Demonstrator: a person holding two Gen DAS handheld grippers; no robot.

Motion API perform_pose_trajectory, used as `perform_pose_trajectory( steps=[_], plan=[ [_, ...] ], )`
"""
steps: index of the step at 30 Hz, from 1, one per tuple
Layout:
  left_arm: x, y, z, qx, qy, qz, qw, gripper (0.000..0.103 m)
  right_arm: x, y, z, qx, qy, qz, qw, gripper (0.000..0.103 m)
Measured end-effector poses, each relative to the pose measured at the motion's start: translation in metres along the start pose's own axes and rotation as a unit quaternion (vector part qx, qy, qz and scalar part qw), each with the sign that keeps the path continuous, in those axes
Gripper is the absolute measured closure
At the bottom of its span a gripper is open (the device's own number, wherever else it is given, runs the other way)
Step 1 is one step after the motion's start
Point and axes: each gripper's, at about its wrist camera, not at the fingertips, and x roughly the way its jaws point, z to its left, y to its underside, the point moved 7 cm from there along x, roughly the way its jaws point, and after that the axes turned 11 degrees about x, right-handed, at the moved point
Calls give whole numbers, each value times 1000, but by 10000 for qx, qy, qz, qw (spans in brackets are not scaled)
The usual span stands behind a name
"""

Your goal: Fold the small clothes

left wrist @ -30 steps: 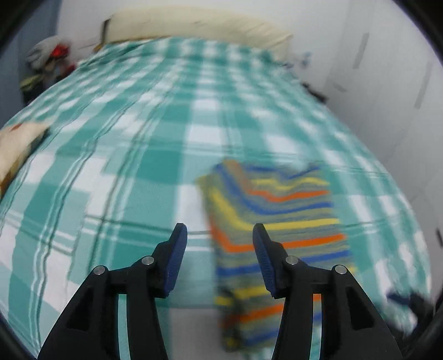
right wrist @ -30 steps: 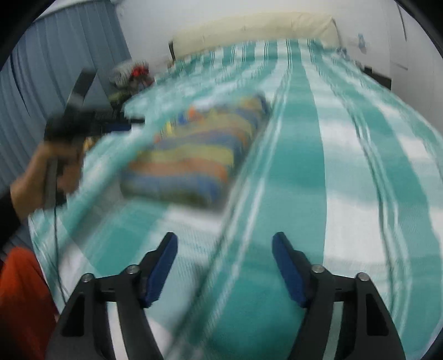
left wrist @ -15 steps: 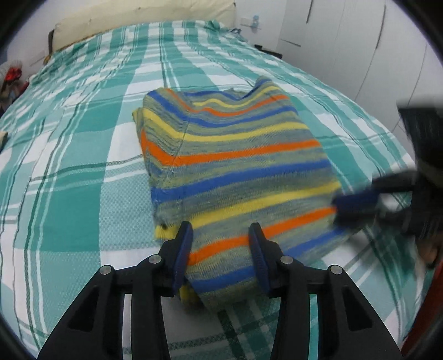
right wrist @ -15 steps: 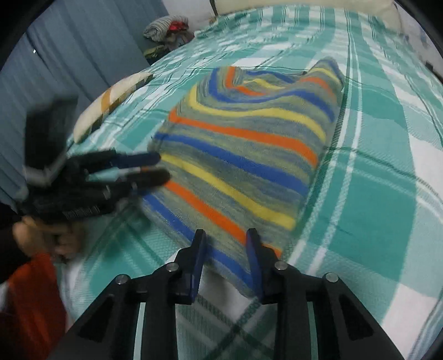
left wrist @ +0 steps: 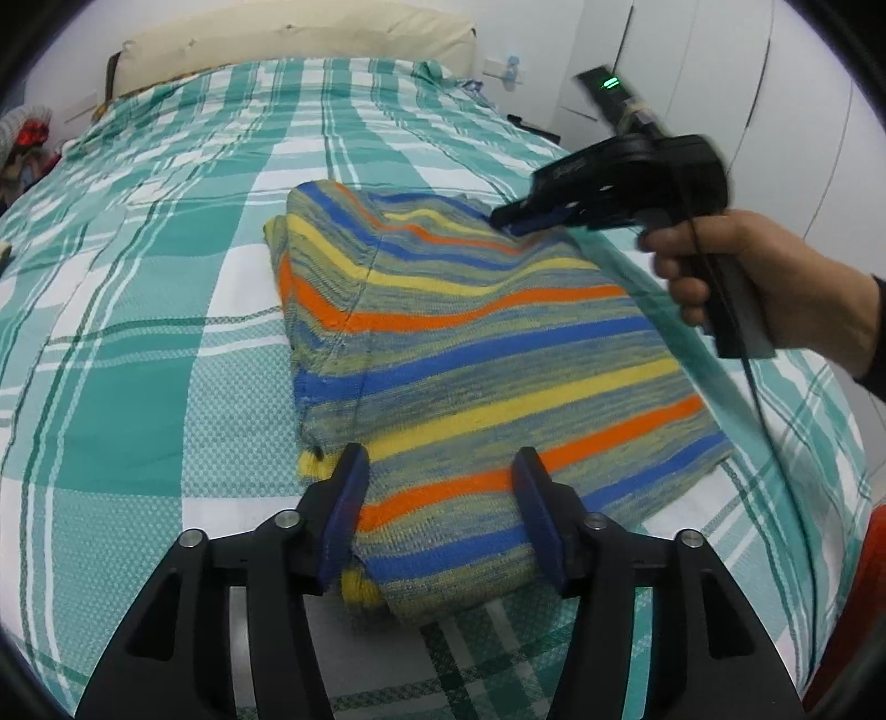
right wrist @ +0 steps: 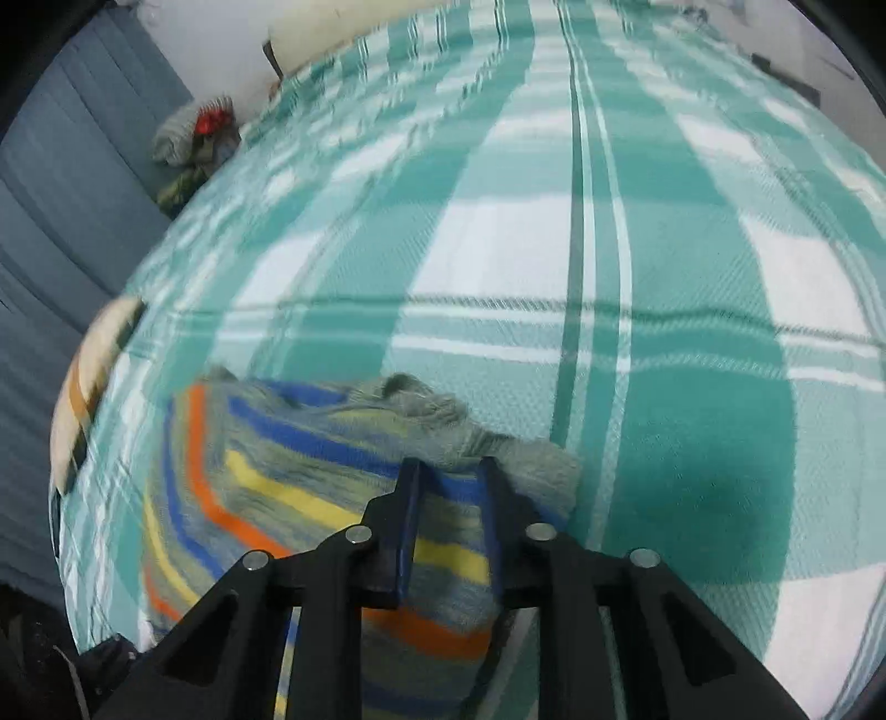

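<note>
The bed (left wrist: 166,343) is covered by a teal-and-white checked cover and fills most of both views. A cream headboard cushion (left wrist: 299,39) is seen at its far end, white wardrobe doors (left wrist: 775,111) along one side, grey-blue curtains (right wrist: 66,183) along the other. A small heap of clothes (right wrist: 194,138) is seen at the far corner by the curtains.

The striped sweater (left wrist: 470,354) (blue, orange, yellow on grey-green knit) is laid folded on the bed, near its foot end, in a rough rectangle. Its far edge is rumpled in the right wrist view, where a grey-green fold is bunched up.

The left gripper (left wrist: 437,515) is set low over the near edge of the sweater. Its fingers (left wrist: 346,509) are being opened; the near hem is bracketed between them, but no pressing by the pads is seen, so it is taken as released.

The right gripper (right wrist: 451,520) is seen at the sweater's far corner, held by a hand (left wrist: 775,288) in a dark sleeve. Its fingers (right wrist: 407,526) are being closed, with knit fabric between them; the gap is narrow and the cloth is bunched there, so it is read as clenched on the sweater. That view is motion-blurred.
</note>
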Motion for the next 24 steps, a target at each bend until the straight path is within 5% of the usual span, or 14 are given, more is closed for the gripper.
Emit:
perform_pose_trajectory(
  steps=[3, 8, 13, 24],
  plan=[
    [-1, 0, -3, 23, -46, 27, 10000, 39, -36, 16, 16, -310, -167, -327, 9988, 76],
    [0, -1, -6, -27, -203, 140, 9997, 32, -95, 99, 40, -979, -604, -522, 9920, 62],
    [2, -1, -9, 14, -438, 337, 9985, 30, -79, 184, 19, -1293, -2, -179, 9914, 61],
    [3, -4, -8, -2, -761, 610, 9952, 24, -104, 196, -4, -722, -88, -231, 9971, 55]
  ],
)
